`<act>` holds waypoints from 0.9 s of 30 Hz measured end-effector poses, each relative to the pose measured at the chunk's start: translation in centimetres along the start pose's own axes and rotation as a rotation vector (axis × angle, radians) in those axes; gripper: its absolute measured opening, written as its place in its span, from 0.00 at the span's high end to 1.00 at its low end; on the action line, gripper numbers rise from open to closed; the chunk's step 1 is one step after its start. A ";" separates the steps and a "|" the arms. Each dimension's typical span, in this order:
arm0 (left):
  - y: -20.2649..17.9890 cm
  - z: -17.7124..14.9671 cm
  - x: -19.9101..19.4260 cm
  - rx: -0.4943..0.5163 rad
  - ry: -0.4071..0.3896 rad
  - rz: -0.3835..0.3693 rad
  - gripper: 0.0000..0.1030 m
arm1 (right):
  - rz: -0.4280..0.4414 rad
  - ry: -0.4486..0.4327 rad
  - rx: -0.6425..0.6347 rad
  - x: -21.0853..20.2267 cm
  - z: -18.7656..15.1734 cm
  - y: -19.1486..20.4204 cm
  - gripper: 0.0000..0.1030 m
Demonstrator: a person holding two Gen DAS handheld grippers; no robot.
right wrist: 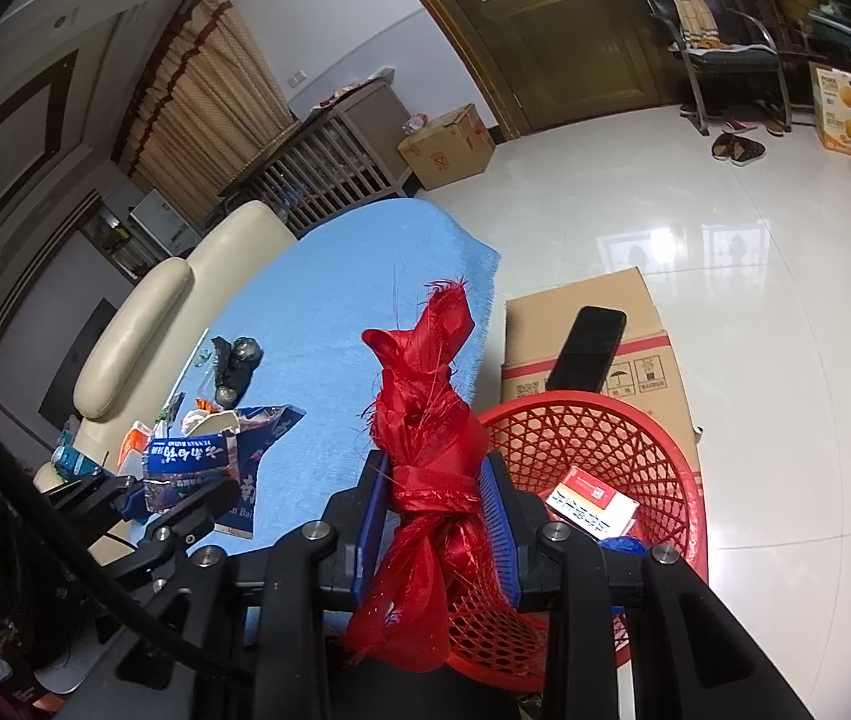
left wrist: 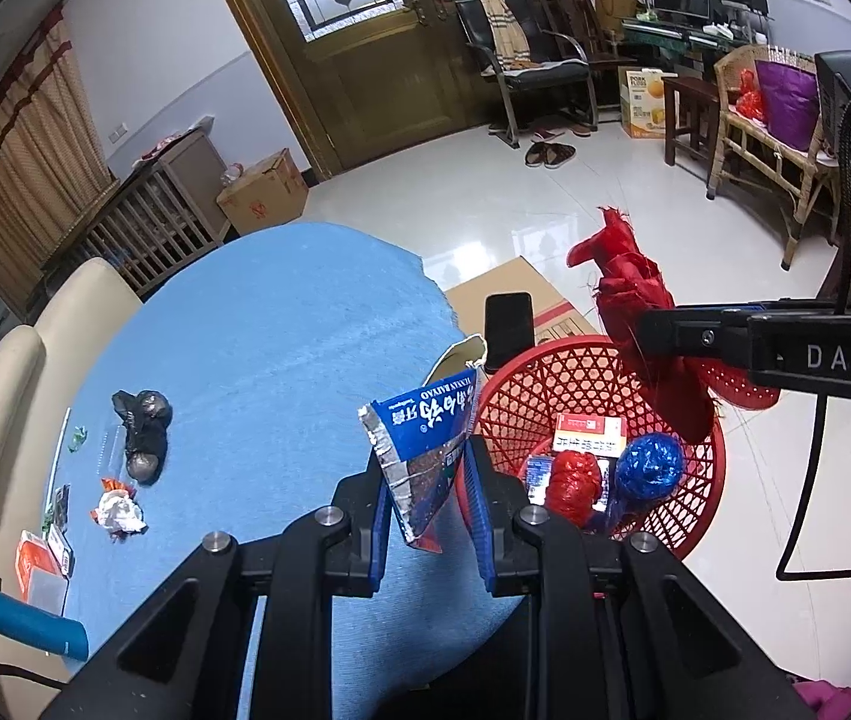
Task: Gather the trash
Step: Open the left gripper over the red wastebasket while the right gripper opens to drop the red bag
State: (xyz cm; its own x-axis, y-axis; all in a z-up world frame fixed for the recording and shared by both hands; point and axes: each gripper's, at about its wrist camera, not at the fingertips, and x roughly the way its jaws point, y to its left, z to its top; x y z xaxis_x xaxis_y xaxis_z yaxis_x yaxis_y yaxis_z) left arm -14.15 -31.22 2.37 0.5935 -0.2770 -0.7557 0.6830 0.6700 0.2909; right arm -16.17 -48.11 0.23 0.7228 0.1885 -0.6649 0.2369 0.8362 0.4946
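Gripping of trash items by both claws beside the red basket.

A blue-and-silver foil packet is clamped between the fingers of the left claw, at the table's near edge just beside the basket. A knotted red mesh bag is clamped by the right claw, above the basket's rim. A red-and-white box, a red ball and a blue ball are held in the basket. Farther left on the blue cloth, a crumpled white wrapper and a black bag are seen. A phone is seen on a cardboard box behind the basket.
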 end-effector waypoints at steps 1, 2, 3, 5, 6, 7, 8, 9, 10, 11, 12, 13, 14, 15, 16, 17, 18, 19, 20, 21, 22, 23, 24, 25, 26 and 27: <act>-0.1 0.0 0.2 -0.001 0.005 -0.008 0.76 | -0.005 0.002 0.004 0.1 0.0 -0.2 0.67; -0.1 0.0 0.3 -0.002 0.008 -0.019 0.76 | -0.010 0.003 0.009 0.1 0.0 -0.4 0.67; -0.3 0.0 0.4 -0.004 0.012 -0.034 0.76 | -0.017 0.005 0.016 0.2 0.0 -0.8 0.67; -0.5 0.0 0.7 -0.005 0.016 -0.060 0.76 | -0.028 0.007 0.032 0.2 0.1 -1.5 0.67; -0.6 0.0 0.8 -0.008 0.018 -0.084 0.76 | -0.034 0.007 0.038 0.3 0.2 -1.7 0.67; -0.6 0.0 0.9 -0.013 0.022 -0.111 0.76 | -0.040 0.008 0.046 0.3 0.2 -2.0 0.67; -0.7 0.0 1.1 -0.019 0.027 -0.132 0.76 | -0.044 0.011 0.054 0.3 0.2 -2.3 0.67; -0.7 0.0 1.3 -0.023 0.032 -0.151 0.76 | -0.049 0.015 0.063 0.4 0.2 -2.5 0.67; -0.8 0.0 1.5 -0.029 0.039 -0.175 0.76 | -0.053 0.018 0.070 0.4 0.2 -2.8 0.67; -0.8 0.0 1.8 -0.039 0.048 -0.211 0.76 | -0.056 0.020 0.076 0.5 0.2 -3.0 0.67; -1.0 0.0 1.9 -0.046 0.054 -0.230 0.76 | -0.061 0.024 0.083 0.5 0.2 -3.2 0.67; -1.0 0.0 2.2 -0.051 0.061 -0.247 0.76 | -0.065 0.028 0.089 0.6 0.2 -3.4 0.67; -1.1 0.0 2.5 -0.054 0.066 -0.264 0.76 | -0.071 0.032 0.098 0.8 0.2 -3.7 0.67; -1.2 -0.1 2.8 -0.056 0.073 -0.278 0.76 | -0.075 0.035 0.103 0.9 0.2 -3.9 0.66; -1.4 -0.1 3.1 -0.058 0.083 -0.287 0.76 | -0.079 0.039 0.109 1.0 0.1 -4.1 0.66; -1.5 -0.1 3.4 -0.056 0.092 -0.302 0.76 | -0.086 0.045 0.118 1.2 0.1 -4.4 0.65; -1.7 -0.2 3.7 -0.054 0.101 -0.319 0.76 | -0.092 0.053 0.129 1.4 0.0 -4.7 0.65; -2.0 -0.3 3.9 -0.053 0.109 -0.330 0.76 | -0.097 0.062 0.139 1.6 -0.1 -5.1 0.65; -2.3 -0.4 4.2 -0.049 0.117 -0.343 0.76 | -0.100 0.069 0.149 1.8 -0.2 -5.4 0.65; -2.5 -0.5 4.3 -0.045 0.120 -0.349 0.76 | -0.104 0.075 0.158 2.0 -0.2 -5.7 0.65; -2.7 -0.5 4.4 -0.041 0.121 -0.353 0.76 | -0.109 0.080 0.170 2.1 -0.3 -6.0 0.65; -3.0 -0.5 4.5 -0.035 0.123 -0.358 0.76 | -0.114 0.086 0.180 2.2 -0.4 -6.3 0.65; -3.2 -0.6 4.7 -0.031 0.123 -0.360 0.74 | -0.116 0.092 0.189 2.3 -0.4 -6.5 0.65; -3.3 -0.6 4.8 -0.029 0.125 -0.361 0.71 | -0.115 0.102 0.200 2.5 -0.5 -6.8 0.65; -3.3 -0.7 5.0 -0.029 0.130 -0.361 0.59 | -0.112 0.113 0.214 2.6 -0.5 -7.1 0.65; -3.2 -0.7 5.0 -0.032 0.129 -0.360 0.47 | -0.108 0.126 0.236 2.8 -0.6 -7.4 0.62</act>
State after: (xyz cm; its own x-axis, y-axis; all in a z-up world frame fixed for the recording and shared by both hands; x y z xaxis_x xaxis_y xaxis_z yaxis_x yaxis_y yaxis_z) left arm -13.65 -34.25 -2.77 0.2580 -0.4105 -0.8746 0.8231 0.5674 -0.0235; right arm -16.32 -53.52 -5.62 0.6024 0.1800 -0.7776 0.4629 0.7149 0.5241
